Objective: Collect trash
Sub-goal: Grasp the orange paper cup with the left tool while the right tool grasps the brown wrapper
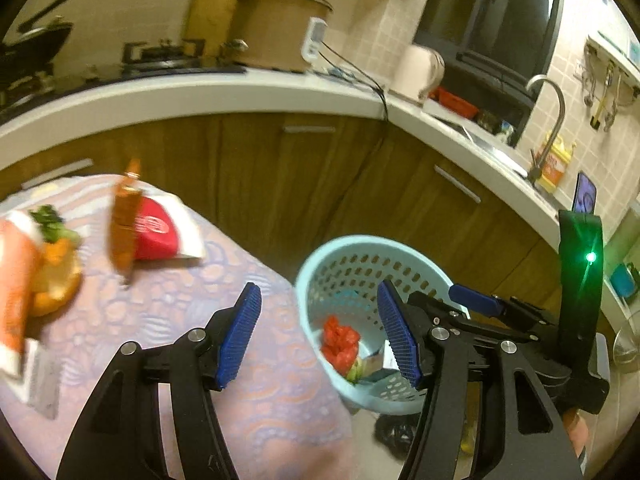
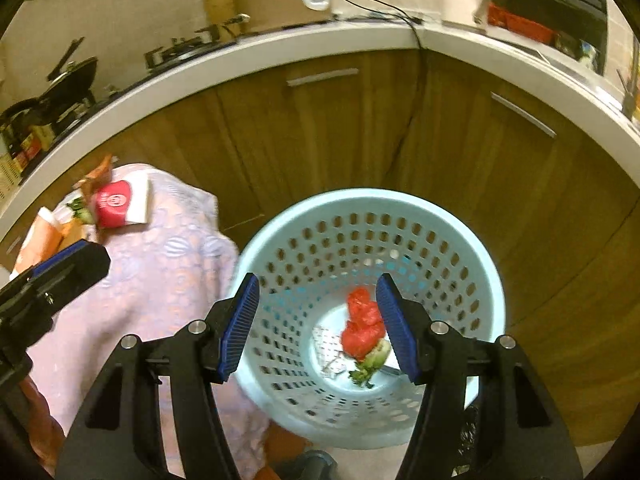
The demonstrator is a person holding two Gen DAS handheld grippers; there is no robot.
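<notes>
A light-blue perforated basket (image 2: 360, 196) stands on the floor beside the table. It holds a crumpled red scrap (image 2: 362, 328), a green stem (image 2: 374, 360) and white paper (image 2: 330, 348). My right gripper (image 2: 318, 300) hangs open over the basket's mouth, with nothing between its pads. My left gripper (image 1: 318, 300) is open and empty too, over the table's edge, next to the basket (image 1: 348, 256). On the lace cloth (image 1: 192, 300) lie a red-and-white pack (image 1: 160, 232), a blurred brown-orange wrapper (image 1: 124, 224), orange peel (image 1: 56, 280) and greens (image 1: 52, 220).
Wooden cabinets (image 2: 340, 128) under a white counter (image 1: 224, 92) curve behind the basket. A cooker pot (image 1: 280, 28), a kettle (image 1: 420, 68) and a sink tap (image 1: 552, 120) stand on the counter. A dark bag (image 1: 394, 428) lies on the floor by the basket.
</notes>
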